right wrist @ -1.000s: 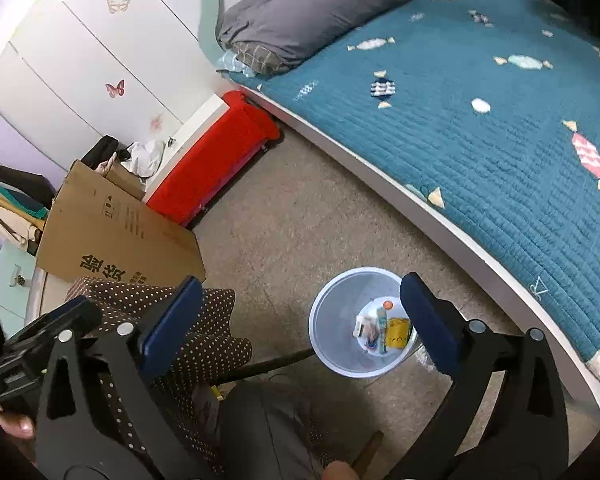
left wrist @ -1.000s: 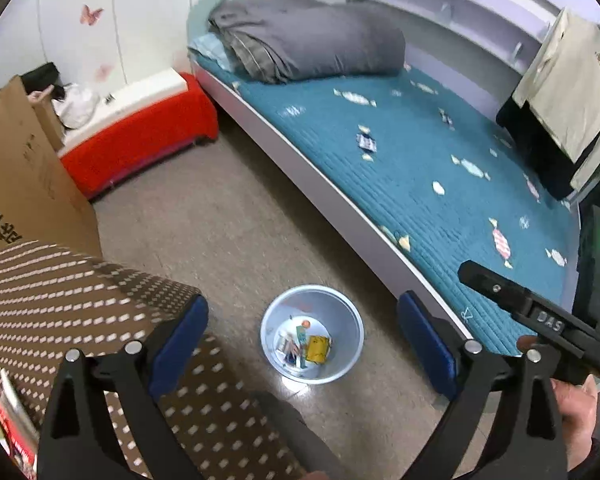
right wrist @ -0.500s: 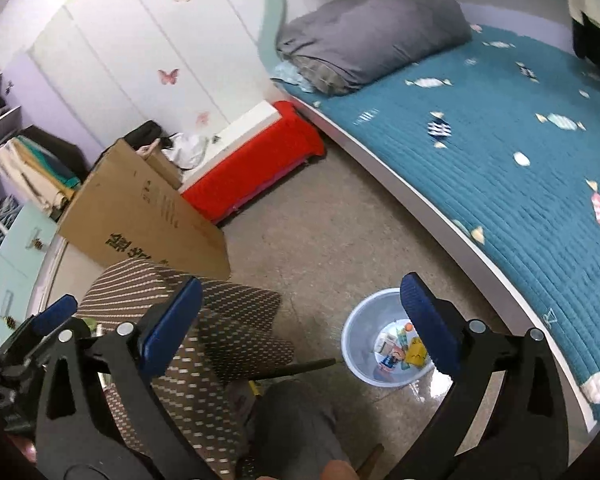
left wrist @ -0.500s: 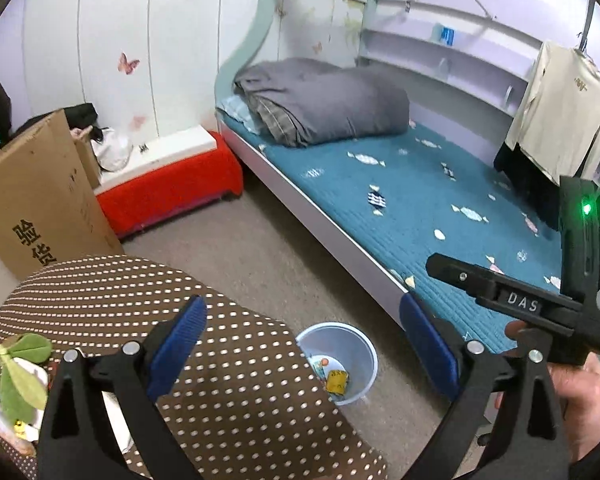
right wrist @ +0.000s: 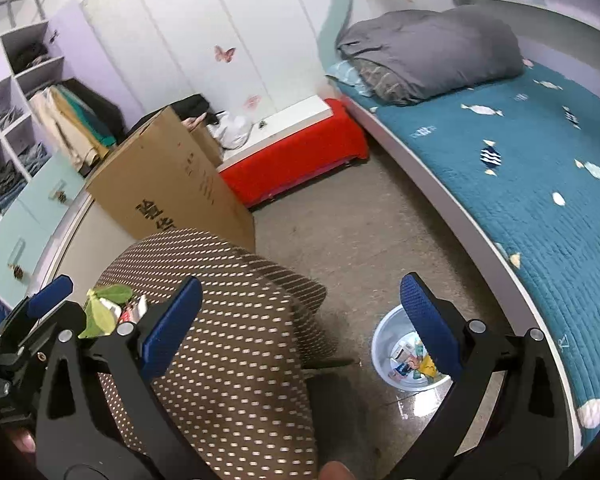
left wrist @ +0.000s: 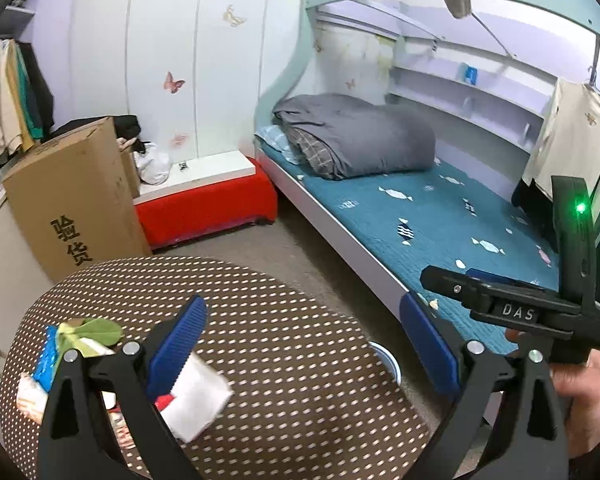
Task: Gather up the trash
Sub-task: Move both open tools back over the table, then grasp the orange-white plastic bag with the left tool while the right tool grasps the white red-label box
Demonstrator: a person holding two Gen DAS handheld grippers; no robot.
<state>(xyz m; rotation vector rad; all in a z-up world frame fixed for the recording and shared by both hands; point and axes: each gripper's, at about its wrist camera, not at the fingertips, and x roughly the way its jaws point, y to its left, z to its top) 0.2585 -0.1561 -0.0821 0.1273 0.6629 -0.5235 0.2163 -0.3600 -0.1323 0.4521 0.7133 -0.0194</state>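
Left gripper [left wrist: 304, 344] open over dotted table [left wrist: 284, 364], right gripper [right wrist: 300, 324] open, bin [right wrist: 384, 340] holding wrappers

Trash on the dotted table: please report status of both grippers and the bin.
Left gripper open, empty, over table. Right gripper open, empty. White paper, green leaves, wrappers uncollected on table. Bin on floor, holds trash. Path unobstructed.
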